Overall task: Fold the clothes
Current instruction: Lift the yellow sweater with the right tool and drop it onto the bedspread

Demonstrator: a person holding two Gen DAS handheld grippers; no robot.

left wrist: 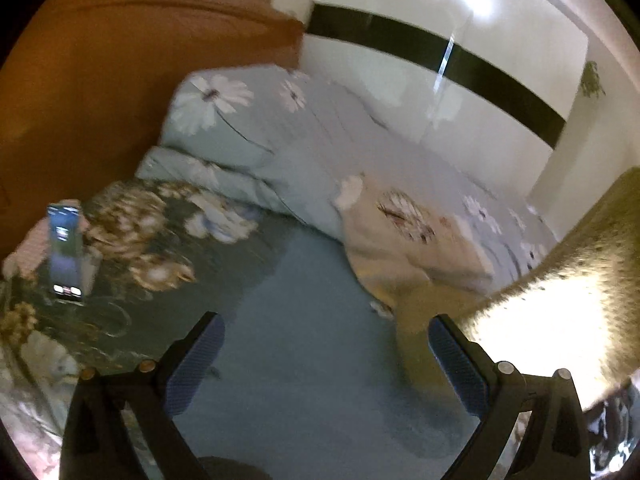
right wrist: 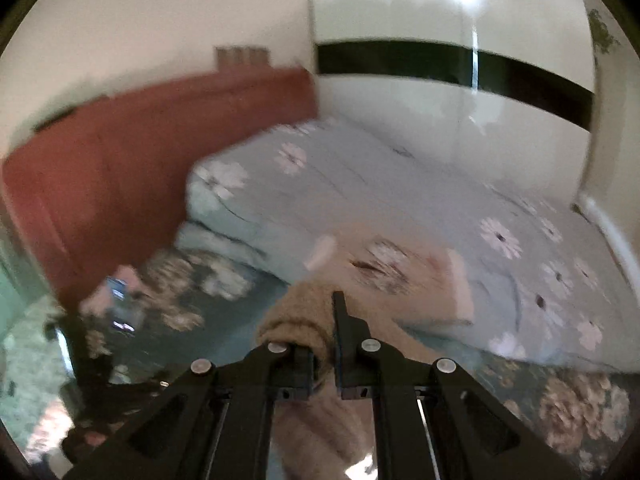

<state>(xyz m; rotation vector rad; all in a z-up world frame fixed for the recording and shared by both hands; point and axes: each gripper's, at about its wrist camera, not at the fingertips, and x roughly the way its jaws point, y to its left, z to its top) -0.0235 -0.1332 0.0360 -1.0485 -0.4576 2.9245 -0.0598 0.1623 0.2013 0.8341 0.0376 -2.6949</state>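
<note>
Sweater (right wrist: 304,320) could've slipped loose
My right gripper (right wrist: 320,344) pinched only fuzzy cuff; left gripper (left wrist: 326,354) hung wide, empty.

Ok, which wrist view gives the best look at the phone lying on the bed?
The left wrist view: the phone sits unobstructed on the dark floral bedding, its lit screen readable as a shape. In the right wrist view the phone is a small, motion-blurred smear near the headboard.

A fuzzy tan knitted sweater (right wrist: 296,320) is seen. Soft flowered cloth covers the quilt (left wrist: 304,128). The wardrobe (left wrist: 460,20) looks glossy.
</note>
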